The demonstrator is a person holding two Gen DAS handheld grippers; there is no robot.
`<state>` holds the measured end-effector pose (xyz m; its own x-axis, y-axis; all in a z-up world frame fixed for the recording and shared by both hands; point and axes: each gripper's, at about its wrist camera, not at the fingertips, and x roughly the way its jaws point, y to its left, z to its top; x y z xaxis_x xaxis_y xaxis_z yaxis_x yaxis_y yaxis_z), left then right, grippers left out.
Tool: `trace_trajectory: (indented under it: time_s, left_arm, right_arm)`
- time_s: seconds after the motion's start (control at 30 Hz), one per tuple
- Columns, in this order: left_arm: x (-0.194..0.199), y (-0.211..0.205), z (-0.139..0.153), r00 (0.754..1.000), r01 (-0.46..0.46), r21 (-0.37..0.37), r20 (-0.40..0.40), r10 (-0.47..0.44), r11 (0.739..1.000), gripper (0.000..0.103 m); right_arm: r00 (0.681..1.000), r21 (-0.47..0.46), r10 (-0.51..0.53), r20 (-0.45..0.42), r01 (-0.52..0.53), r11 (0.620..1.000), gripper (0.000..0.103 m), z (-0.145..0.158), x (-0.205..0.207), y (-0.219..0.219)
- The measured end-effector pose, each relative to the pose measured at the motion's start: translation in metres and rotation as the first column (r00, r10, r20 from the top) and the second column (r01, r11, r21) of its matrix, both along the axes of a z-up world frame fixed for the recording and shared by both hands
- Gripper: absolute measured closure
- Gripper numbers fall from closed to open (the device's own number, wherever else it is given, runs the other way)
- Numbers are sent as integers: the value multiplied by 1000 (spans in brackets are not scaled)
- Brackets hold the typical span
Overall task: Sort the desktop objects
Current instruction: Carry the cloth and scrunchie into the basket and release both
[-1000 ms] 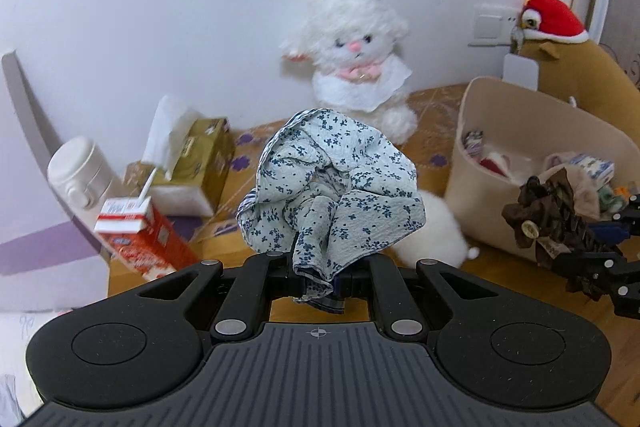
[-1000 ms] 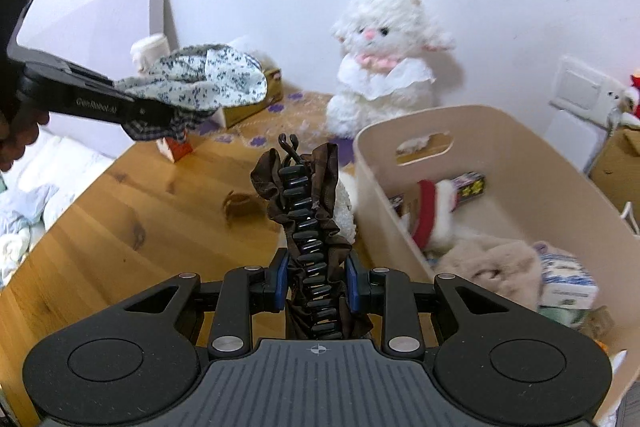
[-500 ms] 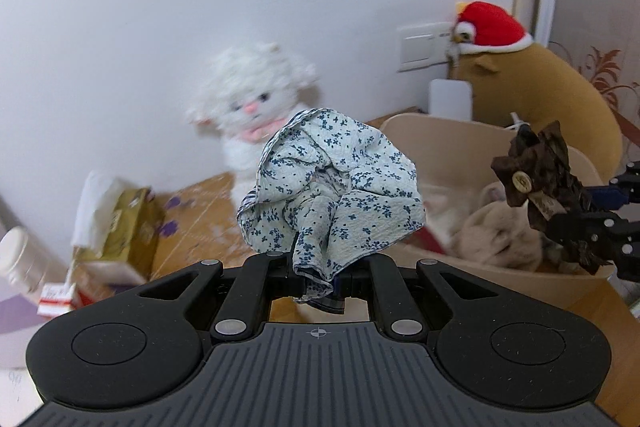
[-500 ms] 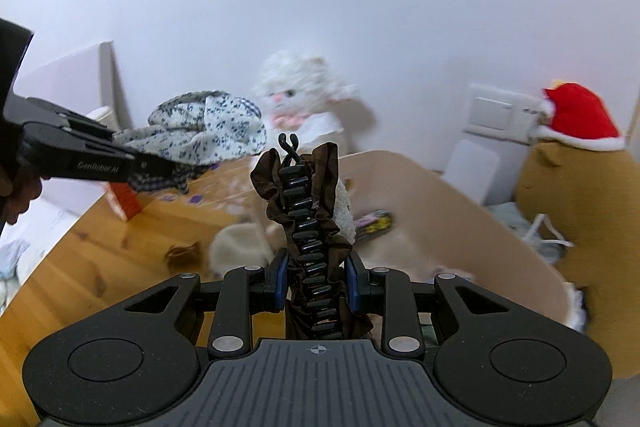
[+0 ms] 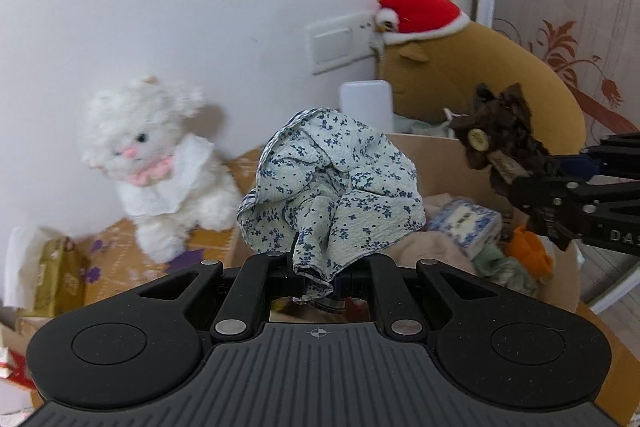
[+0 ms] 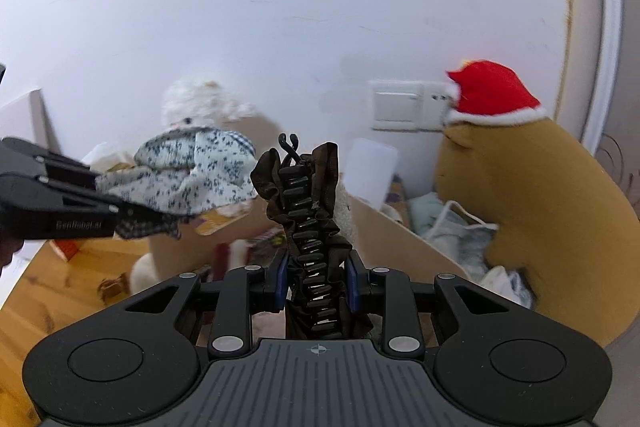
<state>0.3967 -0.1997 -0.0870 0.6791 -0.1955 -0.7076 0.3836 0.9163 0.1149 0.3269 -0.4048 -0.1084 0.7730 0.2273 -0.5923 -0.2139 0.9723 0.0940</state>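
While the left wrist view is read first, the floral scrunchie (image 5: 332, 187) is seen bunched straight ahead of the left gripper (image 5: 316, 277), pinched at its lower fold between jaws closed almost fully. It is held in the air in front of the beige bin (image 5: 436, 163). At right, the right gripper (image 5: 532, 187) is seen with the brown hair claw (image 5: 500, 139) clamped, above the bin's contents. A white plush lamb (image 5: 160, 167) sits at left by the wall.

In the right wrist view, the brown hair claw (image 6: 308, 227) is held upright between the right gripper (image 6: 316, 287) pads, jaws partly closed onto it. The left gripper (image 6: 132, 217) is seen at left with the floral scrunchie (image 6: 192, 175) gripped, just beside the claw.
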Motion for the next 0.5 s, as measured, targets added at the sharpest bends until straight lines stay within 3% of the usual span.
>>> trace_trajectory:
  time_s: [0.33,0.5]
  left_arm:
    - [14,-39,-36,993,104,55,-71,-100,993,92]
    - [16,-46,-53,990,111,97,-100,-101,989,92]
  right_arm:
    - [996,12,-37,-77,38,999,76,-28,24,-13]
    - [993,12,-37,-113,38,999,76,-37,31,-12]
